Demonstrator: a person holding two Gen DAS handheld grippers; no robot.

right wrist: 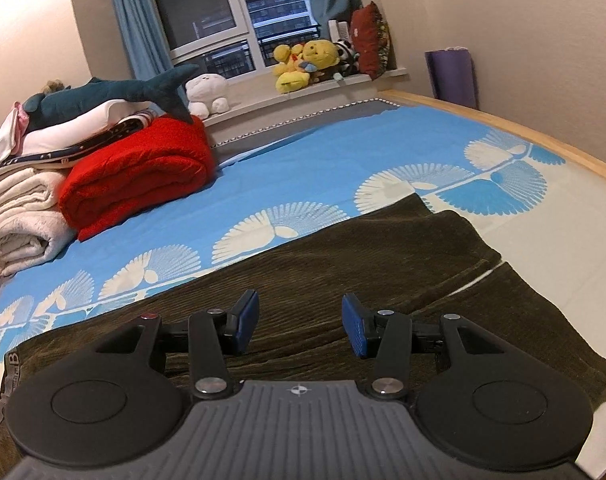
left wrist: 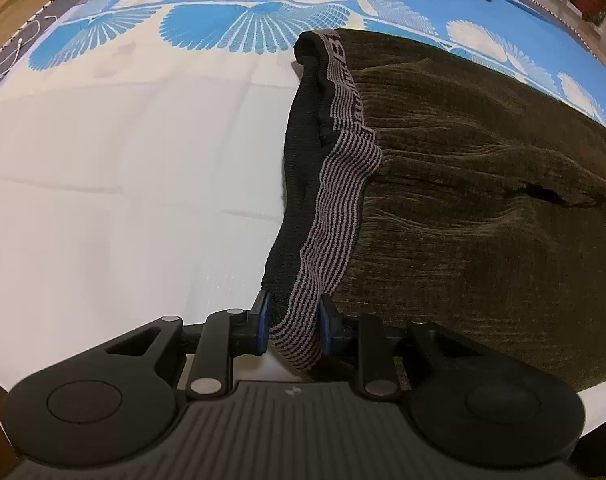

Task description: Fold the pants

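A: Where are the pants [left wrist: 483,200] found?

B: Spread on the bed [left wrist: 103,200], from 12 to 3 o'clock of the left gripper [left wrist: 293,326]. Their striped waistband [left wrist: 327,232] is pinched between its blue pads.

A: And the right gripper [right wrist: 299,326]?

B: Held wide apart above the pants [right wrist: 343,260], nothing gripped. A red blanket [right wrist: 139,172] is seen at 10 o'clock.

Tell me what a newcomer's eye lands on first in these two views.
First, the dark olive corduroy pants spread across the blue and white patterned bedsheet, their striped waistband caught between the jaws of the left gripper. Next, the right gripper hovers with jaws apart over the pant legs. Beyond it, a folded red blanket lies at the far left of the bed, and yellow plush toys sit on the windowsill.
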